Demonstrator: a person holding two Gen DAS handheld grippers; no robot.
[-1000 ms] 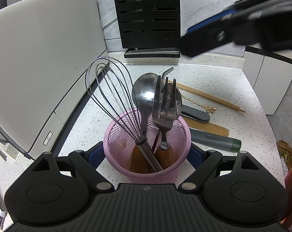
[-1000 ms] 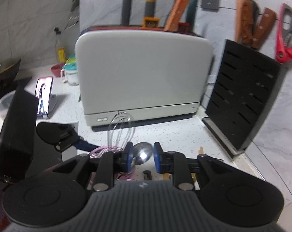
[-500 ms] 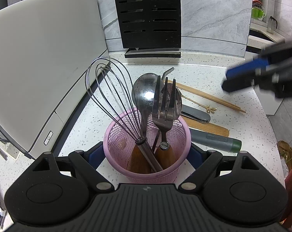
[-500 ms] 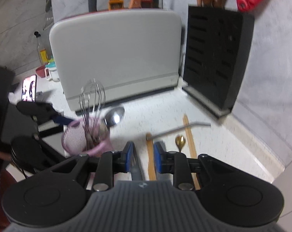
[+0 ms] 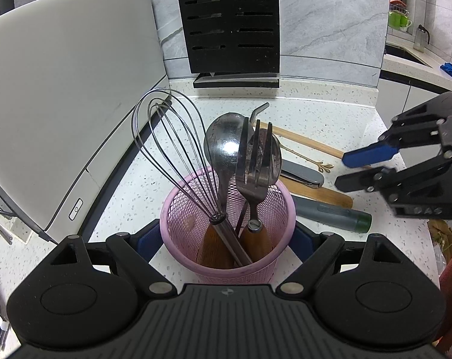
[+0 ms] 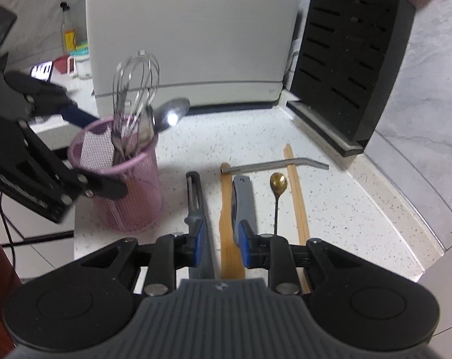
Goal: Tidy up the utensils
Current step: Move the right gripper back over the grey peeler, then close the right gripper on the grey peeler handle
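Observation:
A pink mesh cup holds a whisk, a steel spoon and a fork. My left gripper is shut on the cup, one blue pad on each side. To the cup's right, loose utensils lie on the counter: a grey-handled peeler, a wooden spatula, a grey folding tool, a gold spoon, chopsticks and a bent metal straw. My right gripper hovers low over the spatula and peeler handles, narrowly open with nothing between its pads.
A big white appliance stands close on the cup's left. A black knife block leans at the back wall. The speckled counter ends in a curved edge on the right. A phone and small jars sit far left.
My right gripper has come down from above the cup and swung right, low over the loose utensils. The left gripper and the cup have stayed put.

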